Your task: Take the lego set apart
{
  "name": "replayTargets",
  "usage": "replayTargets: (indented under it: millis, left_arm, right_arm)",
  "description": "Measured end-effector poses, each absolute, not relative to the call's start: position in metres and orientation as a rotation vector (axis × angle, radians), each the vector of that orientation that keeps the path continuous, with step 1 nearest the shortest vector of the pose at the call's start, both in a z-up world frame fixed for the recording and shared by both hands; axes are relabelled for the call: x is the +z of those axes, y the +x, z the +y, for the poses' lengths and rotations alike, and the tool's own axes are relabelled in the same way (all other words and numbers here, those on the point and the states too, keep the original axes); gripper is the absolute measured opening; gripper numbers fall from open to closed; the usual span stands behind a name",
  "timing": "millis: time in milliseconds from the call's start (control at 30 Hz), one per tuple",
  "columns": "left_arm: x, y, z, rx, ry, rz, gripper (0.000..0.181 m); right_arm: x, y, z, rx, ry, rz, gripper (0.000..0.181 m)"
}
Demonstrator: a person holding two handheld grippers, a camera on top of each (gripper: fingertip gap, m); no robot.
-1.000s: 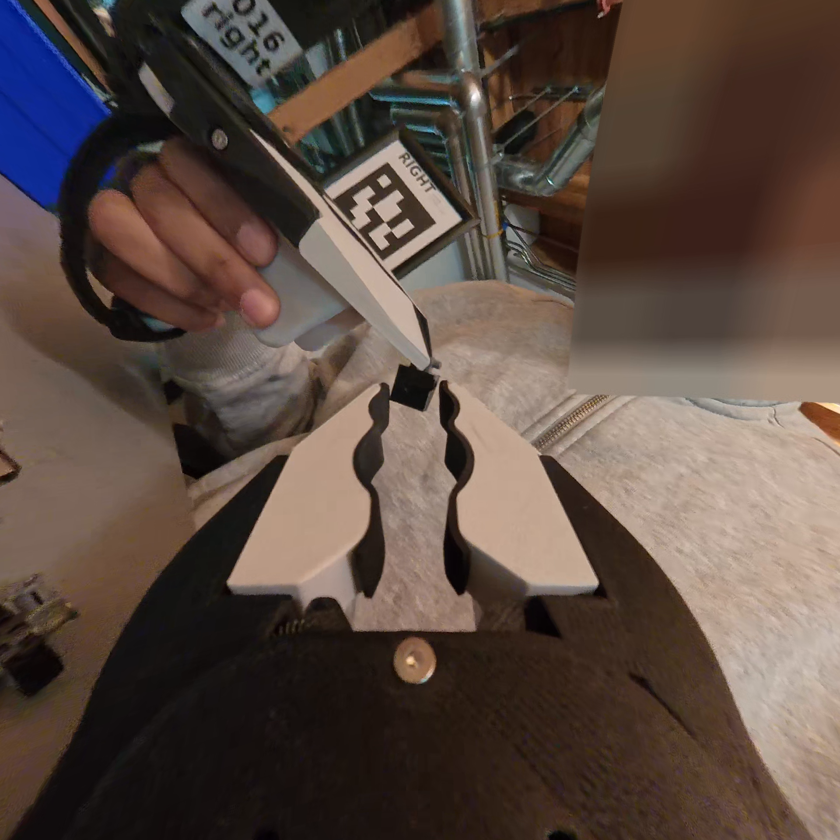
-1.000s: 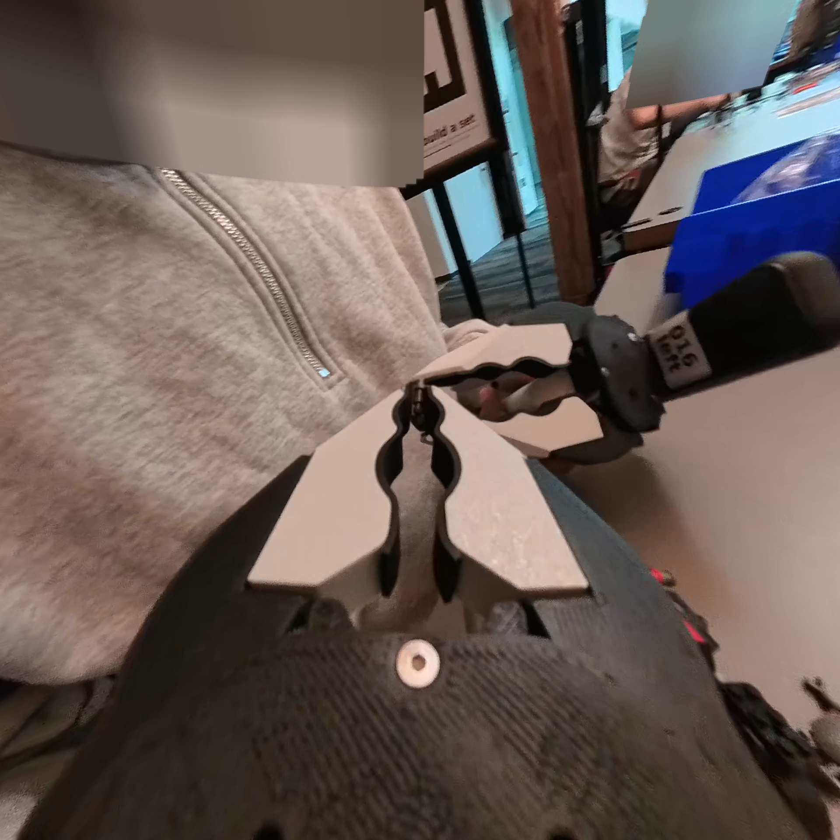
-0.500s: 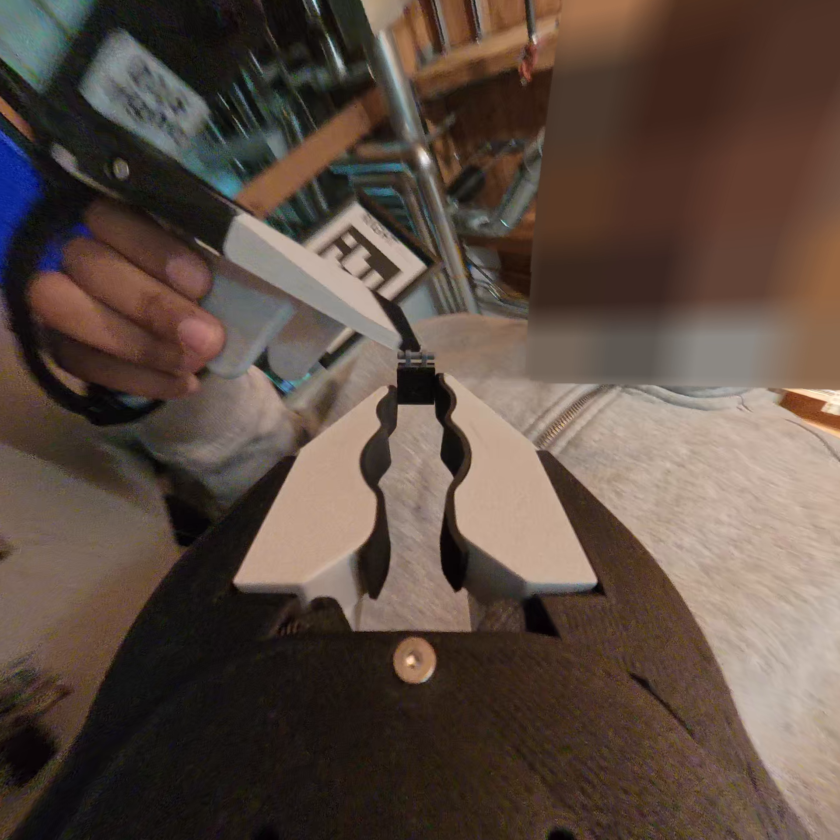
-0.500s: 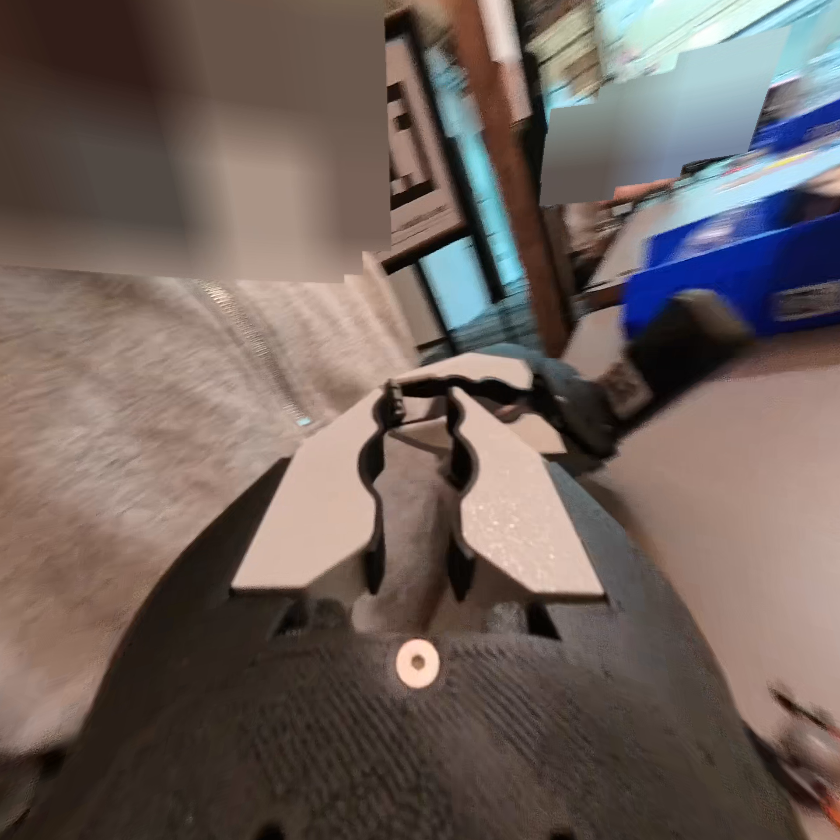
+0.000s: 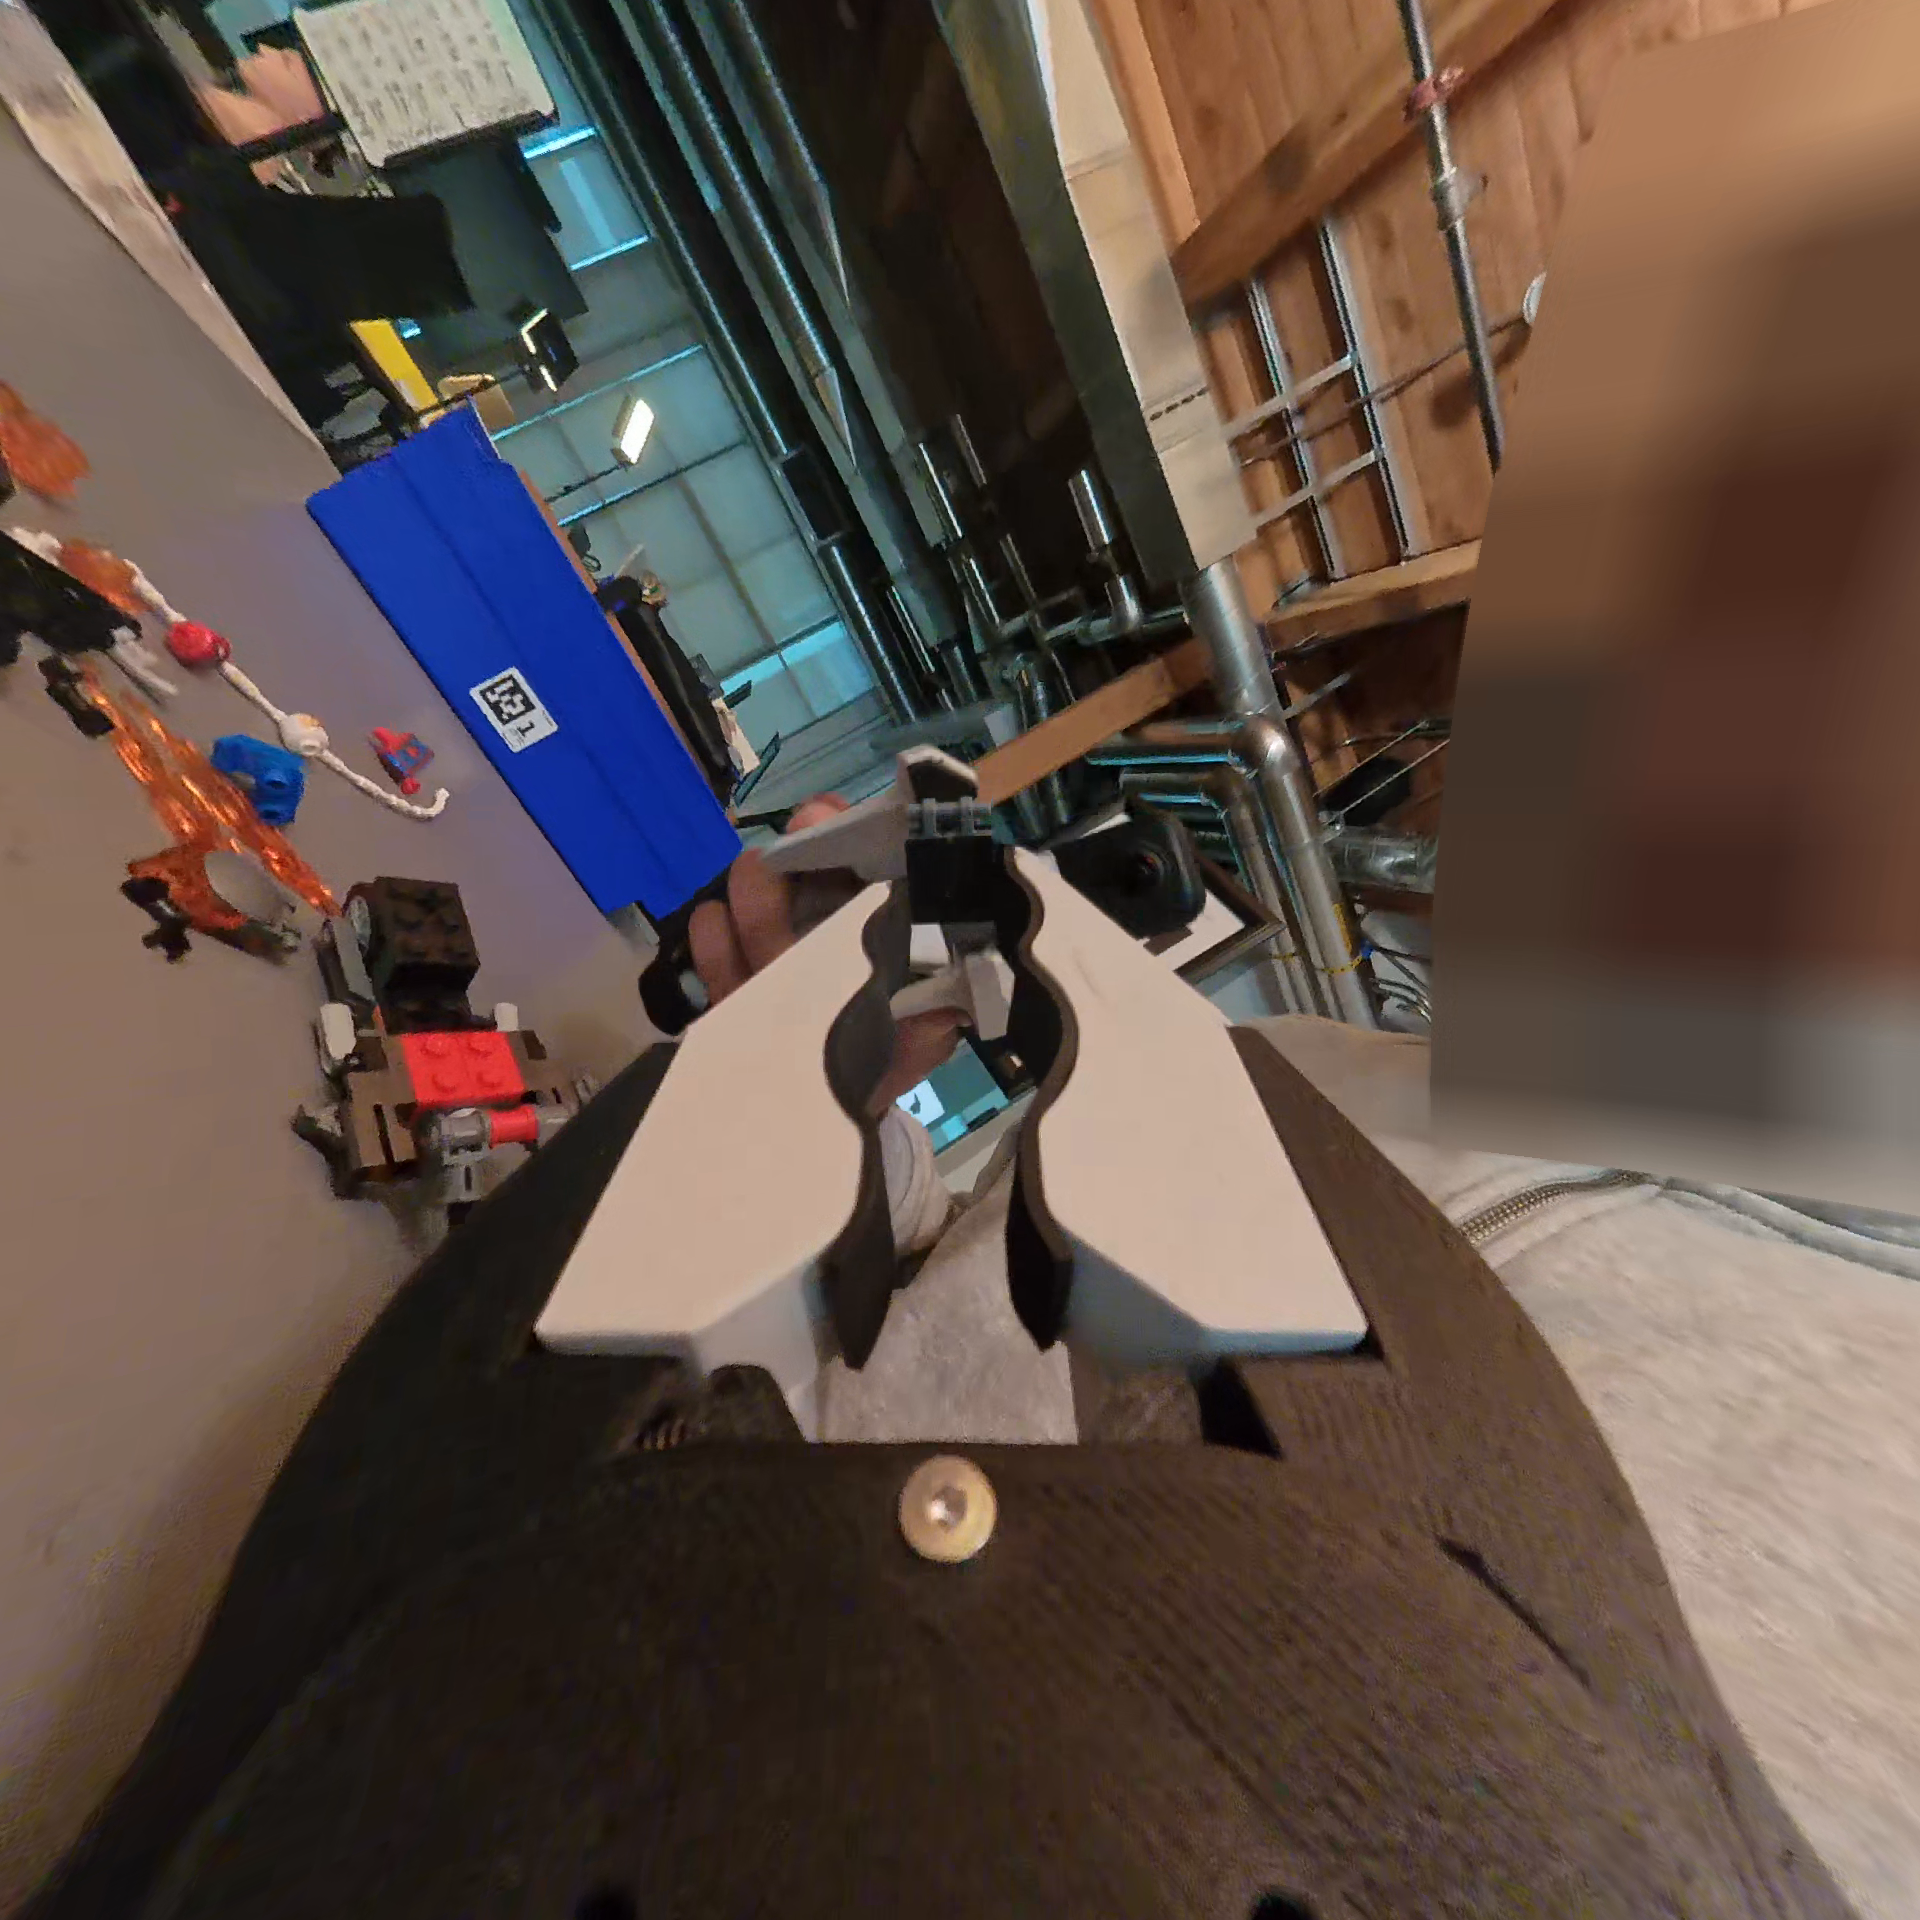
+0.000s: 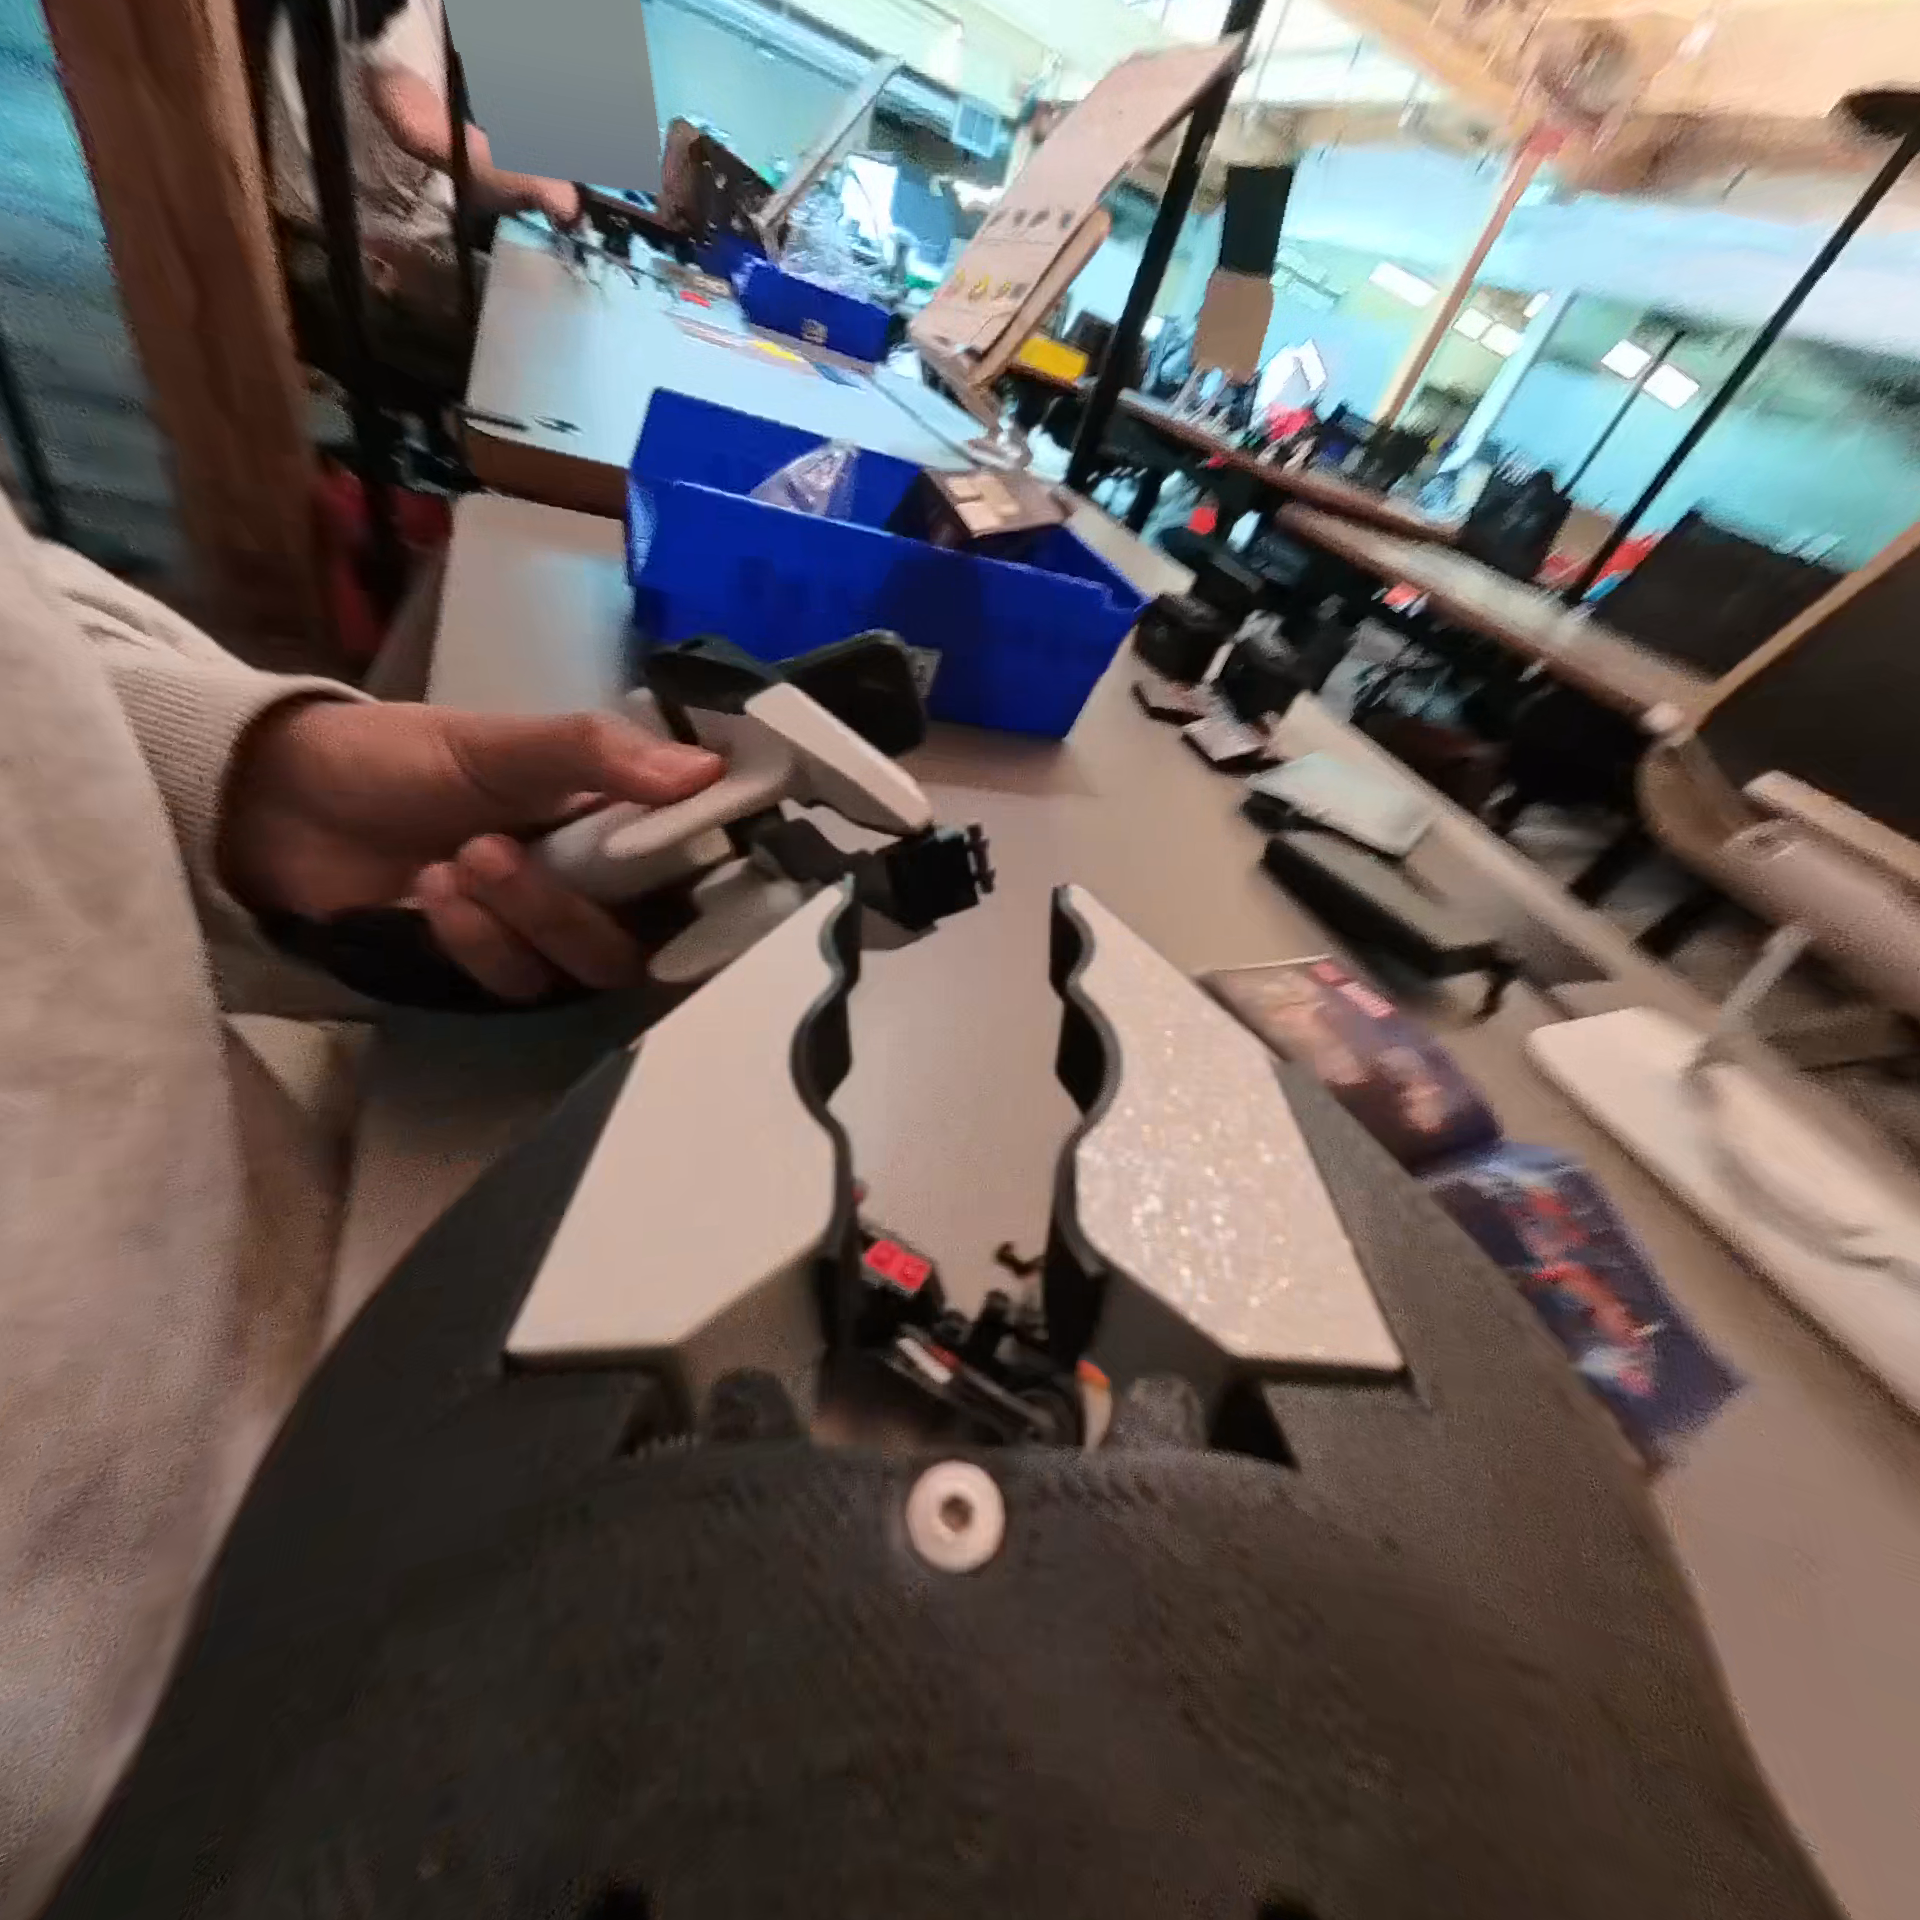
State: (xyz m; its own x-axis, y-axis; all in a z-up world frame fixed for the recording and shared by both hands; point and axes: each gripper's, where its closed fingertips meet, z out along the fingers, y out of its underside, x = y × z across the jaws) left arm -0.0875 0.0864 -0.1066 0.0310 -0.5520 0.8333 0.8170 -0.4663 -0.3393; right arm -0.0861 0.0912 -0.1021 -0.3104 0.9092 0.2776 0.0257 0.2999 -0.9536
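My left gripper (image 5: 951,906) is shut on a small black lego piece (image 5: 945,860) with a grey clip on top, held in the air in front of a grey sweatshirt. The right wrist view shows that piece (image 6: 928,871) just left of and beyond my right gripper (image 6: 954,906), which is open and empty. One of the right gripper's fingers (image 5: 847,834) lies just behind the piece in the left wrist view. The rest of the lego model (image 5: 431,1060), black and brown with red bricks, stands on the grey table (image 5: 125,1091). It also shows low between my right fingers (image 6: 935,1314).
Loose lego parts (image 5: 223,790), orange, blue and white, lie scattered on the table beyond the model. A blue bin (image 6: 883,592) stands at the back of the table. Printed booklets (image 6: 1455,1132) lie to the right. A person's hand (image 6: 468,821) holds the left gripper. My left and right fingertips are right by each other.
My right gripper has let go of the black piece, opened wide and swung toward the table. My left gripper keeps the piece and has turned, bringing the table into view.
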Motion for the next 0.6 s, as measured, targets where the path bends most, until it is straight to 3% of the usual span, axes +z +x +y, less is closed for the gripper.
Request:
replayTargets:
  millis: [67,233,333,600]
  left_arm:
    - [-0.106,-0.084,0.086,-1.652,-1.261,-0.297,0.016]
    - [-0.105,-0.075,0.082,-1.671,-1.303,-0.253,0.016]
    - [-0.106,-0.072,0.082,-1.675,-1.324,-0.248,0.016]
    - [-0.108,-0.071,0.082,-1.642,-1.348,-0.240,0.016]
  right_arm:
    - [-0.096,-0.085,0.089,1.104,-0.786,-1.612,0.022]
    - [-0.105,-0.082,0.078,1.171,-0.744,-1.766,0.025]
    - [-0.104,-0.079,0.078,1.171,-0.727,-1.793,0.016]
    - [-0.107,-0.079,0.078,1.181,-0.774,-1.813,0.015]
